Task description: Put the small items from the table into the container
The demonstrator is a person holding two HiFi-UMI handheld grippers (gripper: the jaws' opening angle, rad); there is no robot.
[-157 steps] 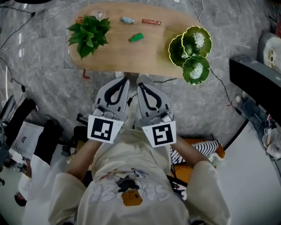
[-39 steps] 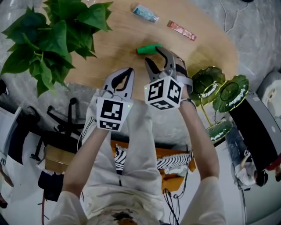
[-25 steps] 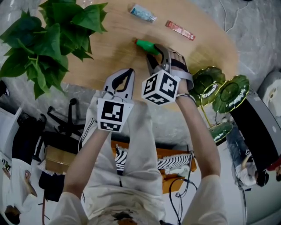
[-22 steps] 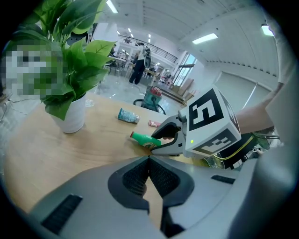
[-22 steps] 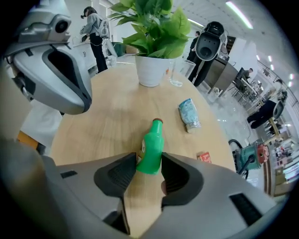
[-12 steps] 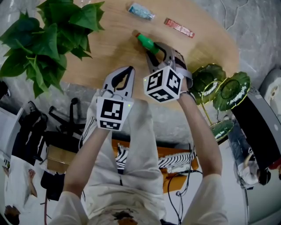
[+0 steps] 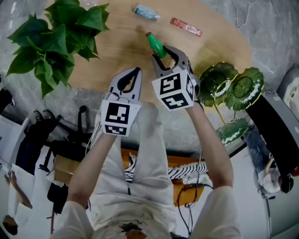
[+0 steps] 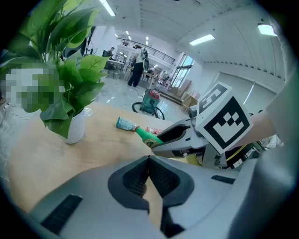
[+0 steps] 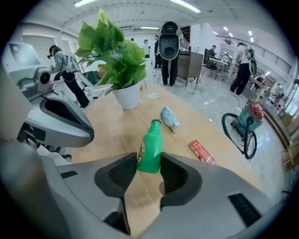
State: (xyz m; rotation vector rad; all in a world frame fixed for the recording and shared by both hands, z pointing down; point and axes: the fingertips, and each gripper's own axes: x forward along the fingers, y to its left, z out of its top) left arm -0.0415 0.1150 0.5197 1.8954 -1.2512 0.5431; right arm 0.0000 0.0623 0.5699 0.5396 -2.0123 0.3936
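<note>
Green bottle (image 7: 156, 45), small and red-capped, sits clamped by its lower body between the two pads of the right hand-held gripper (image 7: 162, 52), over the middle of the wooden worktop (image 7: 117, 60). Its neck points away from the person toward a bluish packet (image 7: 146, 12).

The right gripper view shows the grip best: both pads press the sides of the bottle (image 9: 150, 149), and beyond it lie the bluish packet (image 9: 170, 119) and a red packet (image 9: 202, 152), with a potted plant (image 9: 117, 56) farther back. That view shows nothing of the container.

The head view alone shows the green leaf-shaped dishes (image 7: 243, 74) standing at the worktop's right end, well apart from the bottle, and the plant (image 7: 51, 37) at the left end.

The left gripper view gives a side look: the bottle (image 8: 148, 136) juts from the right hand-held gripper's jaws with its cap end raised. Whether its base clears the wood cannot be told.

The left hand-held gripper (image 7: 133, 73) is at the near edge, just beside the right one, its jaws closed together with nothing between them (image 8: 149, 161).
</note>
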